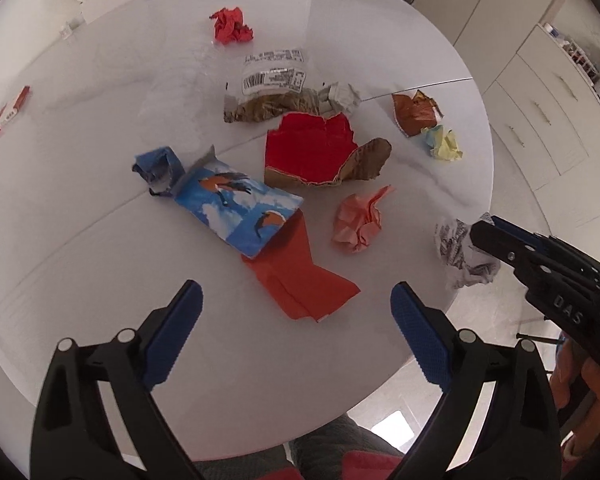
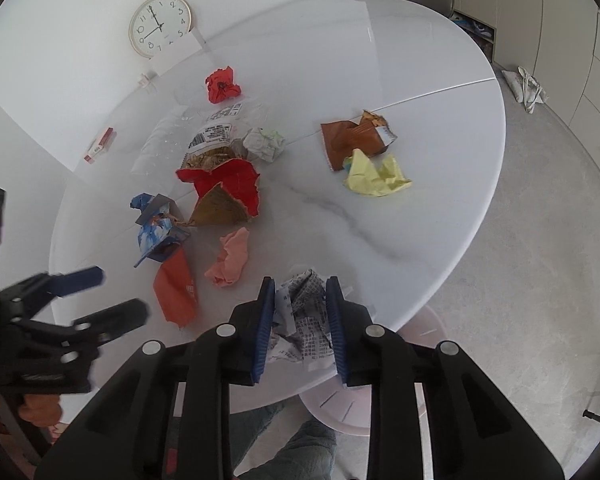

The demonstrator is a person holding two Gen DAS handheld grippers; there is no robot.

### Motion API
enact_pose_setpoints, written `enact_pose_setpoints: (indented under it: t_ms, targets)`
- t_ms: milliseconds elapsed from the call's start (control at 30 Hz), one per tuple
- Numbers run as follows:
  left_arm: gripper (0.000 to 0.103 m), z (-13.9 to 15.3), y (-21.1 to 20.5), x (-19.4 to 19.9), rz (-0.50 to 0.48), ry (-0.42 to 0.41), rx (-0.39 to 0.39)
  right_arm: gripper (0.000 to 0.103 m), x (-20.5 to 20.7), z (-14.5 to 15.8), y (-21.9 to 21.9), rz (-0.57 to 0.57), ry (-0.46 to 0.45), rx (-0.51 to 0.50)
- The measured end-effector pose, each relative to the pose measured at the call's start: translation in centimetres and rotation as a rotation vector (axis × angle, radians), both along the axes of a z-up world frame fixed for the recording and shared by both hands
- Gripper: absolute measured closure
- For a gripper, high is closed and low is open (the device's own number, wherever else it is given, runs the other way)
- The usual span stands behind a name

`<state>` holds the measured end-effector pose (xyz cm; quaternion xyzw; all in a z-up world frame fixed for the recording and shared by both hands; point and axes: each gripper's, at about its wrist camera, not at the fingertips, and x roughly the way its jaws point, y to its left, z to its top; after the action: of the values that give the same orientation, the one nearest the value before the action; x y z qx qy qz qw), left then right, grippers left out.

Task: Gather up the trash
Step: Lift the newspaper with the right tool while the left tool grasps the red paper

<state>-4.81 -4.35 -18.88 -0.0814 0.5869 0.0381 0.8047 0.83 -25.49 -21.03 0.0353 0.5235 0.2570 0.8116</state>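
Trash lies scattered on a round white table. My right gripper is shut on a crumpled newspaper ball at the table's near edge; it also shows in the left wrist view with the right gripper on it. My left gripper is open and empty, above an orange paper sheet. Beyond lie a blue bird-print carton, a pink paper ball, red torn cardboard, a yellow paper ball, a brown wrapper and a red paper ball.
A clear labelled plastic bag and a grey paper wad lie mid-table. A red-white small box sits at the left. A clock leans on the far wall. A pink bin stands on the floor under the table's near edge.
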Motion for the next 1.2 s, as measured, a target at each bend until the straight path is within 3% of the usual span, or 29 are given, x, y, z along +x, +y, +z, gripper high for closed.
enact_pose_setpoints:
  t_ms: [200, 467, 633, 733, 1033, 1100, 1200]
  targets:
    - [0.020, -3.0, -0.1, 1.0, 0.131, 0.061, -0.022, 0.077, 0.9, -1.3, -0.9, 0.026, 0.025, 0.053]
    - [0.033, -5.2, 0.0, 1.0, 0.195, 0.110, -0.022, 0.072, 0.6, -1.4, -0.4, 0.077, 0.010, 0.027]
    - [0.035, -5.5, -0.3, 1.0, 0.194, 0.102, -0.003, 0.065, 0.6, -1.8, -0.3, 0.063, 0.013, -0.014]
    - [0.043, -5.4, -0.3, 1.3, 0.190, 0.094, 0.003, 0.065, 0.7, -2.4, -0.3, 0.057, 0.020, -0.037]
    - [0.057, -4.7, 1.6, 1.3, 0.160, 0.067, -0.059, 0.069, 0.9, -2.4, -0.6, 0.022, 0.025, -0.025]
    - [0.066, -4.6, 1.9, 1.1, 0.152, 0.064, -0.072, 0.069, 0.9, -2.2, -0.9, 0.006, 0.027, -0.012]
    - [0.068, -4.5, 2.5, 0.9, 0.136, 0.061, -0.091, 0.069, 0.7, -2.0, -1.7, -0.025, 0.033, 0.010]
